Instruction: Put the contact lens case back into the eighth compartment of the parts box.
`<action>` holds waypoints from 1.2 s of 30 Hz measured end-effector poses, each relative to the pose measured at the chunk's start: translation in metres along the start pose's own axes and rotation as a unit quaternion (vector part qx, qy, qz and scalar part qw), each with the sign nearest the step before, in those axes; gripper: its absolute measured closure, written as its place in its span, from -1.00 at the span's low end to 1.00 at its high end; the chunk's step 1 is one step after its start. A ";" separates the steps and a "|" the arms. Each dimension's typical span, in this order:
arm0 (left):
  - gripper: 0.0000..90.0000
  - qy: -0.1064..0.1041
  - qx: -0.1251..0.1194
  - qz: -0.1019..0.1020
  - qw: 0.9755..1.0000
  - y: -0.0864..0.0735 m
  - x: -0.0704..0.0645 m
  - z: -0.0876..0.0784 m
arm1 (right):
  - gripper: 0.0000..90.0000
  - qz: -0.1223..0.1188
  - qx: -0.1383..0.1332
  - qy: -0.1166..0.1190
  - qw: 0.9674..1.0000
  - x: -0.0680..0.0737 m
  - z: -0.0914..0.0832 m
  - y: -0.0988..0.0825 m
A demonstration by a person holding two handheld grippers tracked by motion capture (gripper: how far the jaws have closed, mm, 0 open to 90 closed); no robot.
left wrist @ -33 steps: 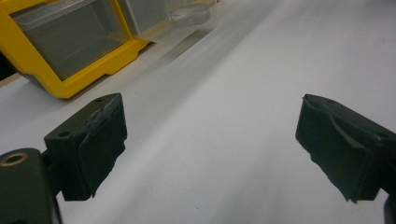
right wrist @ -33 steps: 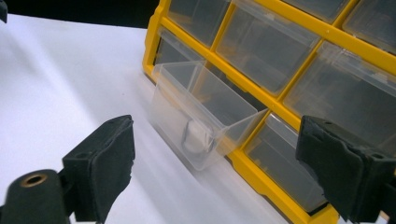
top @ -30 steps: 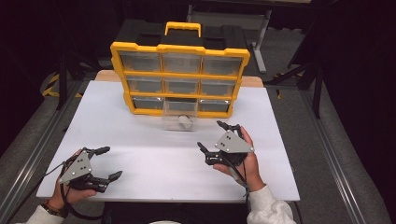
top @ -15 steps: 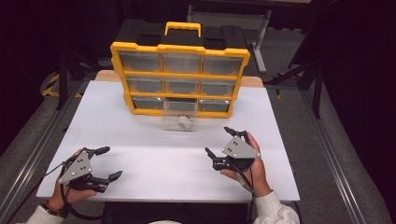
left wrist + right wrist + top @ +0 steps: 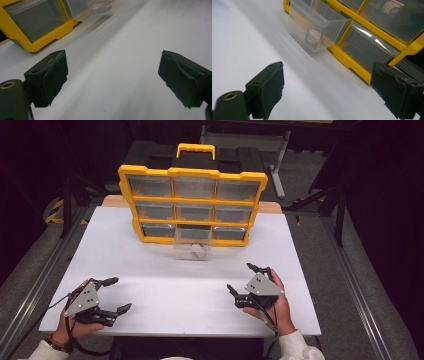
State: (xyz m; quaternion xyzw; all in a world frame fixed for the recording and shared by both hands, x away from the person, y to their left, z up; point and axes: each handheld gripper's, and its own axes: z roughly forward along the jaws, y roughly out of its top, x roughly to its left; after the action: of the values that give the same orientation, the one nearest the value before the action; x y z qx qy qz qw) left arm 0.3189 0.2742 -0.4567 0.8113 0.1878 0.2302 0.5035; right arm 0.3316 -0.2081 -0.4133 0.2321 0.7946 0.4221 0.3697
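A yellow organizer (image 5: 192, 195) with clear drawers stands upright at the far middle of the white table (image 5: 150, 265). Its bottom middle drawer (image 5: 192, 249) is pulled out, and a small white round piece (image 5: 198, 251) lies inside. The right gripper view shows the same drawer (image 5: 317, 27) and the white piece (image 5: 313, 36) ahead of my right gripper (image 5: 327, 90), which is open and holds nothing. In the high view my right gripper (image 5: 240, 278) rests near the front right. My left gripper (image 5: 119, 294) sits open at the front left, its jaws wide apart over bare table (image 5: 112, 80).
The organizer's yellow frame (image 5: 37, 42) lies far ahead of the left jaws. Metal rails (image 5: 30, 290) run along both sides of the table, with dark floor and stands behind. A wide strip of white surface separates the two grippers from the organizer.
My right gripper has drawn back from the drawer toward the table's near edge and a little to the right. The left gripper has stayed still.
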 end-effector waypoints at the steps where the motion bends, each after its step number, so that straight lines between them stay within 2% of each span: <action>1: -0.77 0.000 0.001 0.001 1.000 0.000 0.000 0.000 | -0.71 0.000 0.001 0.000 1.000 0.000 0.000 -0.003; 7: -0.78 0.000 0.002 0.002 1.000 0.000 0.000 0.000 | -0.71 0.015 0.004 -0.002 1.000 -0.002 -0.002 -0.020; 11: -0.78 0.001 0.002 0.001 1.000 0.000 0.001 0.000 | -0.72 0.021 0.015 -0.007 1.000 -0.002 -0.003 -0.029; 17: -0.78 0.005 0.001 -0.005 1.000 0.000 0.002 0.001 | -0.74 0.039 0.008 -0.004 0.999 -0.003 -0.009 -0.043; 20: -0.78 0.006 0.001 -0.005 1.000 0.000 0.002 0.001 | -0.77 0.038 0.012 -0.011 0.999 -0.004 -0.013 -0.049; 23: -0.78 0.007 0.004 -0.003 1.000 0.000 0.002 0.002 | -0.80 0.054 0.002 -0.006 0.998 -0.006 -0.015 -0.053; 25: -0.78 0.008 0.005 -0.002 1.000 0.000 0.002 0.002 | -0.82 0.052 0.005 -0.008 0.999 -0.005 -0.013 -0.054; 28: -0.78 0.009 0.010 0.002 1.000 0.000 0.001 0.002 | -0.82 0.048 0.009 -0.026 0.998 -0.004 -0.012 -0.052; 36: -0.78 0.005 0.010 0.007 1.000 0.000 -0.001 0.002 | -0.86 0.043 0.007 -0.033 0.999 -0.002 -0.013 -0.050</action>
State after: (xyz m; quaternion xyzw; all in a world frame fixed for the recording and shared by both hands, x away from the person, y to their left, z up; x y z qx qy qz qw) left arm 0.3196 0.2723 -0.4572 0.8166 0.1866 0.2355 0.4929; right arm 0.3200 -0.2425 -0.4495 0.2825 0.7741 0.4244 0.3754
